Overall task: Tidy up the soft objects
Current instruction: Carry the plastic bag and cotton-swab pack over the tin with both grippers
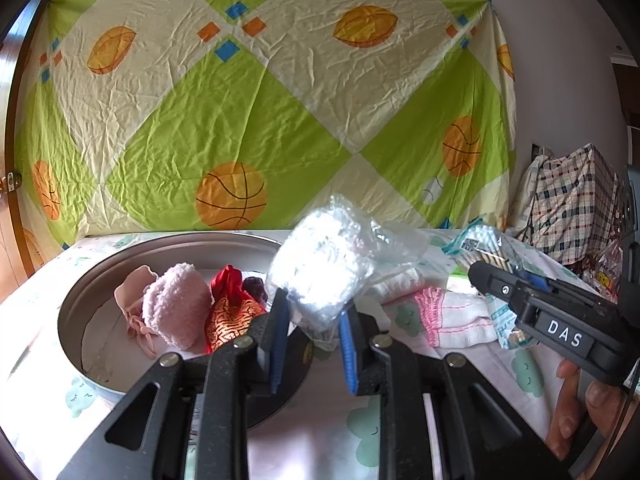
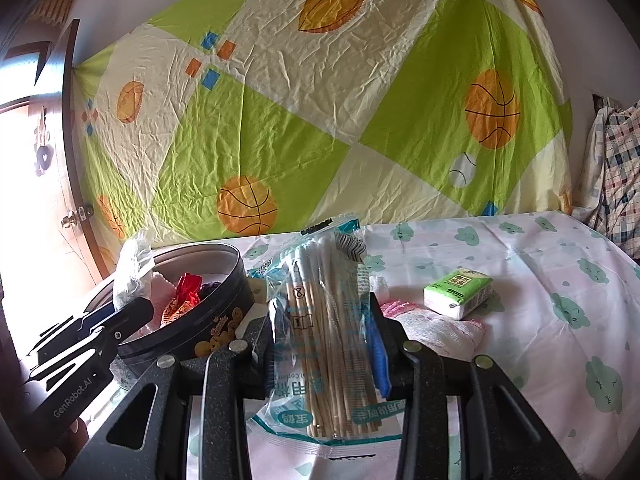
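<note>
1. I am holding a clear bag [image 1: 320, 264] of white soft stuff in my left gripper [image 1: 312, 340]; its jaws are closed partway on the bag's lower end, which is lifted just right of the tin [image 1: 76, 300], over its rim.
2. I am keeping it high, I judge, so it clears the rim before going in with the rest.
3. Inside the tin are lying a pink fluffy piece [image 1: 176, 304], a pale pink cloth [image 1: 132, 300] and a red pouch [image 1: 228, 312], so the sorting looks partly done.
4. I am gripping a swab pack [image 2: 324, 328] in my right gripper [image 2: 324, 348], jaws pressed on its sides, the pack standing upright right of the tin.
5. Swabs are stiff sticks, so I am probably moving them out of the way rather than binning them.
6. Still waiting on the worktop, right of the tin: a pink-edged cloth [image 2: 436, 332] and a tissue pack [image 2: 458, 292] resting against it.
</note>
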`<state>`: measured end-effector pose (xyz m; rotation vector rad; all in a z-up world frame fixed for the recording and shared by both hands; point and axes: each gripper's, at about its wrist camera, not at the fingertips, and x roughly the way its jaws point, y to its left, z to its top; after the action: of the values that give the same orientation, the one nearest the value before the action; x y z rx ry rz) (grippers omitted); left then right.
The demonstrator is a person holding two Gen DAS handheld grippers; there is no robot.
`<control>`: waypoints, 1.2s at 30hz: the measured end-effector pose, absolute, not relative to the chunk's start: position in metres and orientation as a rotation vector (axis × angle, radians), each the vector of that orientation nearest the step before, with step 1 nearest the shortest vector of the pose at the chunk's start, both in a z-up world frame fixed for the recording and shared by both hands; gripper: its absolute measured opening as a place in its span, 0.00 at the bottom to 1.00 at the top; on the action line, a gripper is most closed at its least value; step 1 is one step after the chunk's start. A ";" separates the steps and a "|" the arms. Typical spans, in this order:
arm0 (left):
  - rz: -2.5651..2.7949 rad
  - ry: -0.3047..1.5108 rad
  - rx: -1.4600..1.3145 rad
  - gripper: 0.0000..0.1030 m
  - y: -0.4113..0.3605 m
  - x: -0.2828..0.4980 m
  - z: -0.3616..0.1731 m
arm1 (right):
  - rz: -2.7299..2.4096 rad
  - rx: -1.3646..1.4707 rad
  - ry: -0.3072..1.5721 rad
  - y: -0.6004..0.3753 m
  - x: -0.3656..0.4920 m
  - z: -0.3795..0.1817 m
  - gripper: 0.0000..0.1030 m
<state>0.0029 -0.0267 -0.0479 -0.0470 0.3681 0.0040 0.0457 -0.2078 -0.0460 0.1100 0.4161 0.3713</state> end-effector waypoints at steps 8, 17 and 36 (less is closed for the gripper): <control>0.011 0.361 -0.060 0.21 -0.020 -0.002 -0.047 | 0.392 0.098 0.417 -0.195 0.043 -0.046 0.38; 0.014 0.349 -0.075 0.21 -0.008 -0.007 -0.047 | 0.417 0.087 0.414 -0.179 0.042 -0.046 0.38; 0.057 0.360 -0.080 0.21 0.008 -0.012 -0.048 | 0.463 0.075 0.418 -0.153 0.039 -0.047 0.38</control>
<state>-0.0119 0.0084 -0.0476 -0.0796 0.3600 0.0567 0.0387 -0.1533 -0.0470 0.0752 0.4184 0.4629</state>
